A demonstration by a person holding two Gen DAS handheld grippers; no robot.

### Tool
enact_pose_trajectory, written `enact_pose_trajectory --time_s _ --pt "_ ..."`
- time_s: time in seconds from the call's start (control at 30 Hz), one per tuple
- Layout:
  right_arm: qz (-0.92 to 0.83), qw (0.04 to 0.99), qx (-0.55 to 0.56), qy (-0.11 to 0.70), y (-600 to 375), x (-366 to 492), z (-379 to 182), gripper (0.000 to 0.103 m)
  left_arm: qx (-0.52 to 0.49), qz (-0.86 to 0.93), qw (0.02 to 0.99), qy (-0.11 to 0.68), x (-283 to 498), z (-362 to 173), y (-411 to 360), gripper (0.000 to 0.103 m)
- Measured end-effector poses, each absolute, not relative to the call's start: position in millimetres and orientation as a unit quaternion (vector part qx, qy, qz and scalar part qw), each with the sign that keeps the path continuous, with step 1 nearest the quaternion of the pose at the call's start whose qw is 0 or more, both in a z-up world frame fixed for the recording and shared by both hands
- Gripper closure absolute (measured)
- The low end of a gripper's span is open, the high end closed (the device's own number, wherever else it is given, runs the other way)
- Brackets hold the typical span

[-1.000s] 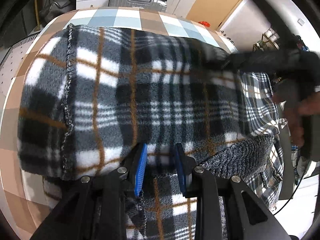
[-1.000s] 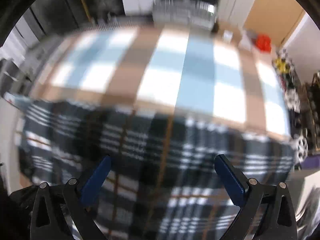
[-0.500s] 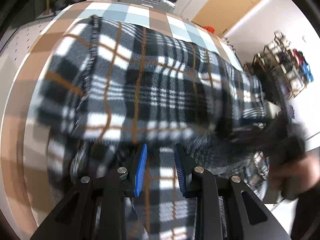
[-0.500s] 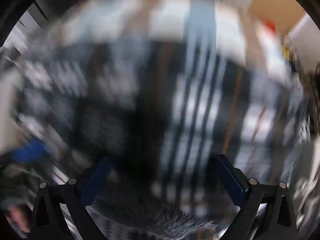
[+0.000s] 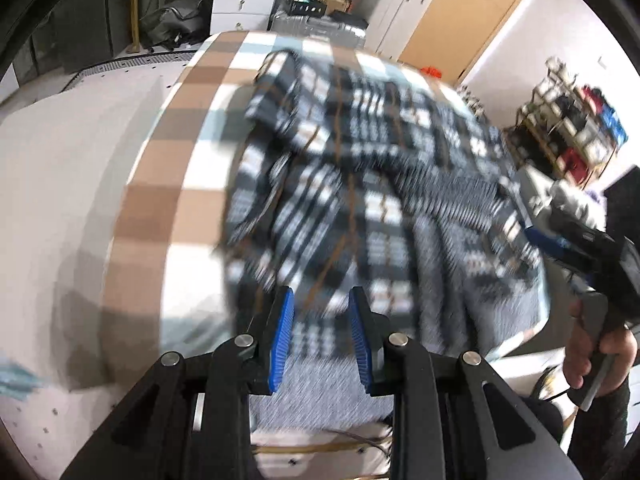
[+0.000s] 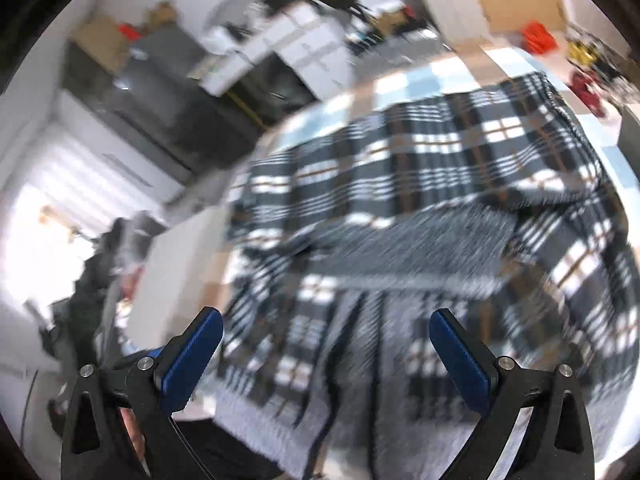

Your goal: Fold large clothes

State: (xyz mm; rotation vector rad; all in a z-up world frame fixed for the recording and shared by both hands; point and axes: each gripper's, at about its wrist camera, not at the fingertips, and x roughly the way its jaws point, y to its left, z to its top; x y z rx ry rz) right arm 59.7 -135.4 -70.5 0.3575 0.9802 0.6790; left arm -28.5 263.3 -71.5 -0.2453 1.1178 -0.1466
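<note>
Left wrist view, left to right: bare white surface (image 5: 60, 200), then the brown, white and pale blue checked tablecloth (image 5: 176, 152), then the plaid fleece garment (image 5: 360, 184), black, white and grey with orange lines, lying rumpled on the cloth and blurred by motion. One second ago the same view showed the garment spread smooth and filling the frame; now it sits farther off, bunched into folds, with a grey knit-looking inner face turned up toward the near edge.

Left gripper (image 5: 320, 336): blue pads a narrow gap apart, about the same gap as a second ago. The fabric passes behind the gap; whether anything is pinched between the pads cannot be told.

At the far right of this view the right gripper (image 5: 576, 248) reaches in over the garment's right edge, the person's hand (image 5: 596, 344) wrapped on its handle. A second ago it lay higher in the frame, across the garment's upper right.

Right wrist view: right gripper (image 6: 326, 344), jaws spread wide with nothing between them, as wide as a second ago. The garment (image 6: 420, 208) lies ahead and below on the checked cloth (image 6: 432, 76), one layer folded back over another. The view has swung: a dark cabinet (image 6: 160, 100) and a bright window (image 6: 52, 216) now fill the left side, where earlier only the table showed.
</note>
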Motion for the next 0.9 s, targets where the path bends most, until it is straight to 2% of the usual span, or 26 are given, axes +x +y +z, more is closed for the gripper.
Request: enact_pose_trajectory --time_s 0.2,0.4,0.7,0.9 --pt "0.384 0.838 0.159 0.354 -130.2 -3.2 -84.7 0.0 -0.127 -0.051 0.811 0.569 -52.0 -103.8 274.4 0.08" --pt "0.382 0.836 0.192 0.345 -152.0 -6.3 -72.5 0.0 -0.164 -0.054 0.78 0.601 -54.7 -130.3 282.4 0.08" --pt "0.406 0.824 0.206 0.339 -154.1 -13.6 -65.5 0.0 -0.184 -0.074 0.771 0.606 -44.5 -134.5 274.4 0.08" --pt "0.413 0.818 0.204 0.344 -149.6 -15.6 -67.0 0.0 -0.273 -0.138 0.744 0.594 -36.4 -138.3 278.1 0.08"
